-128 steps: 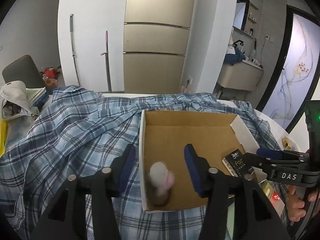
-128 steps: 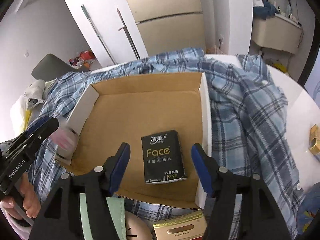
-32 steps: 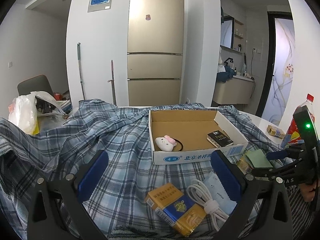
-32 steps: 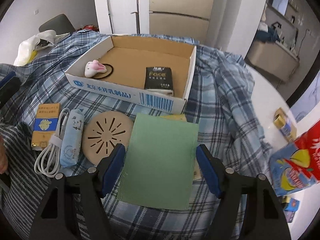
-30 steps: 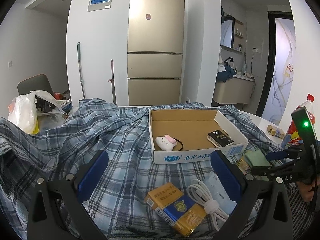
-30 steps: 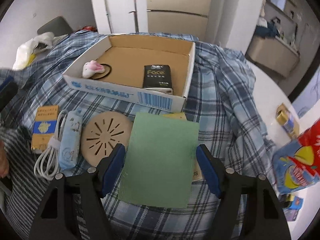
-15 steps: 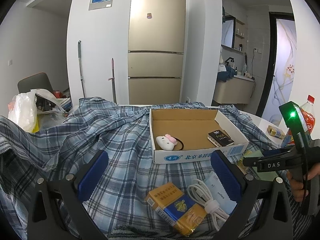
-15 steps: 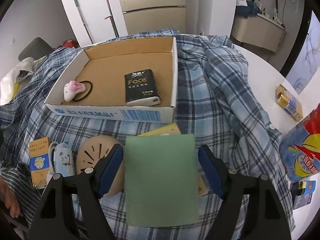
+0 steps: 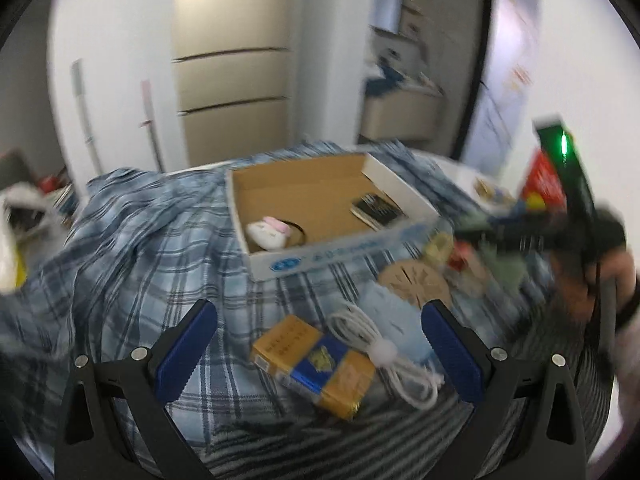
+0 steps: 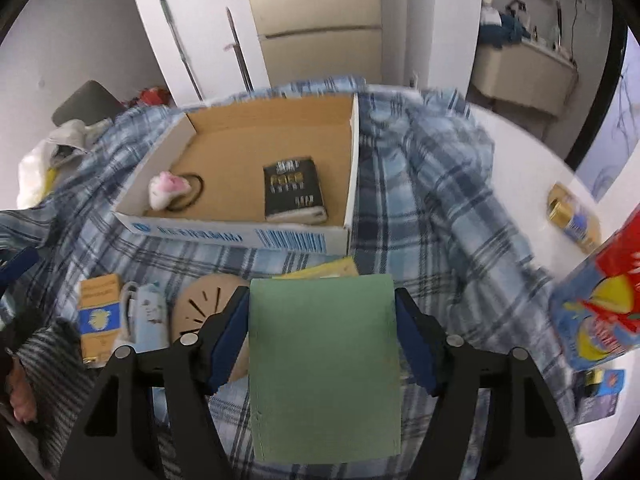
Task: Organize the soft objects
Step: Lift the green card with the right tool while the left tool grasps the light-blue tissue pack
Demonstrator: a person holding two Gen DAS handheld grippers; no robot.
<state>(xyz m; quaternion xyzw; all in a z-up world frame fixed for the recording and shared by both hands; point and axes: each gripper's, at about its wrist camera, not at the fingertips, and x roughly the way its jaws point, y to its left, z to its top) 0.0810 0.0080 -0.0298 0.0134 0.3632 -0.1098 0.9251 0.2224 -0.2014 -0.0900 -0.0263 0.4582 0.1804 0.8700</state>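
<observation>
At lower centre of the right wrist view, the right gripper (image 10: 322,320) jaws are closing on the green cloth (image 10: 324,360), pads at its side edges; light and floppy, it will likely sag if gripped loosely.

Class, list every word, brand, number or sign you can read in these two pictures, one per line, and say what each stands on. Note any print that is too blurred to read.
"Face": black tissue pack in the box, only just legible.
Blue print and barcode on the box front: too blurred to read.
Print on the yellow-and-blue pack: too blurred.
Print on the red-and-blue carton: no words readable.
Gold pack on the table: too small.
</observation>
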